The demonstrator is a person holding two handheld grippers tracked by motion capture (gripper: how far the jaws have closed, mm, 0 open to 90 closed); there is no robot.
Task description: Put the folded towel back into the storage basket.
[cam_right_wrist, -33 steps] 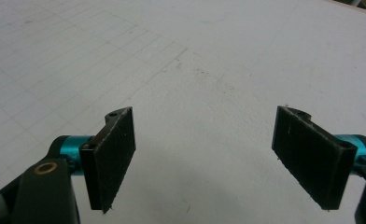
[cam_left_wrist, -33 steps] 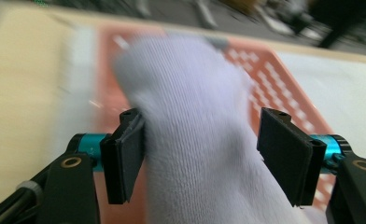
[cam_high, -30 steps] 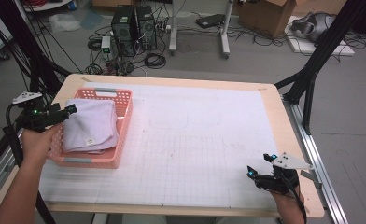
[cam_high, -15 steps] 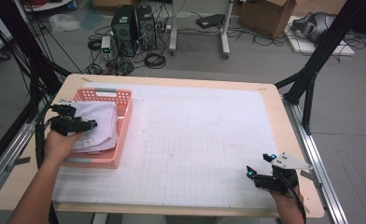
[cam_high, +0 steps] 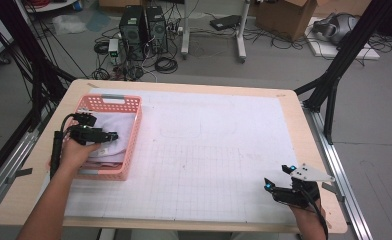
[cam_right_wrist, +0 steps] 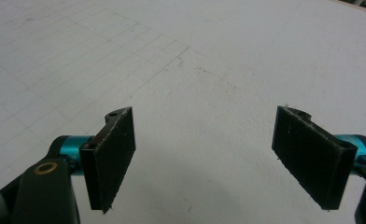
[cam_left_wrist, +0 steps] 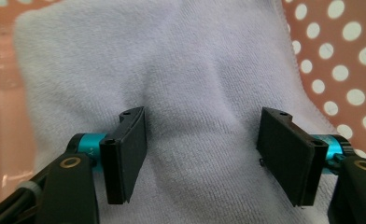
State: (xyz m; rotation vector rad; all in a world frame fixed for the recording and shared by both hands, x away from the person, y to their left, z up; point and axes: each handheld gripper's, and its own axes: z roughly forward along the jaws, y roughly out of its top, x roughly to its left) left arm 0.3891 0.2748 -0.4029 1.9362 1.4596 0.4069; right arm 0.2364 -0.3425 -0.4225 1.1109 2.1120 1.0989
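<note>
A pale lilac folded towel (cam_high: 120, 126) (cam_left_wrist: 172, 60) lies in a pink perforated basket (cam_high: 135, 135) (cam_left_wrist: 354, 70) at the table's left. My left gripper (cam_high: 112, 136) (cam_left_wrist: 202, 140) is down inside the basket, just over the towel. Its jaws have just been opening and stand wide; a soft bulge of towel lies between them without the pads pressing on it. My right gripper (cam_high: 275, 176) (cam_right_wrist: 204, 158) rests low at the front right. It is open over the bare white mat, with nothing between its fingers.
A white gridded mat (cam_high: 214, 150) covers the wooden table, with faint outlines drawn near its far middle. Black frame legs (cam_high: 334, 85) stand at the right rear corner. Computers and cables sit on the floor beyond the table.
My left hand has moved from the basket's left rim rightwards and down onto the towel. The right hand has stayed put.
</note>
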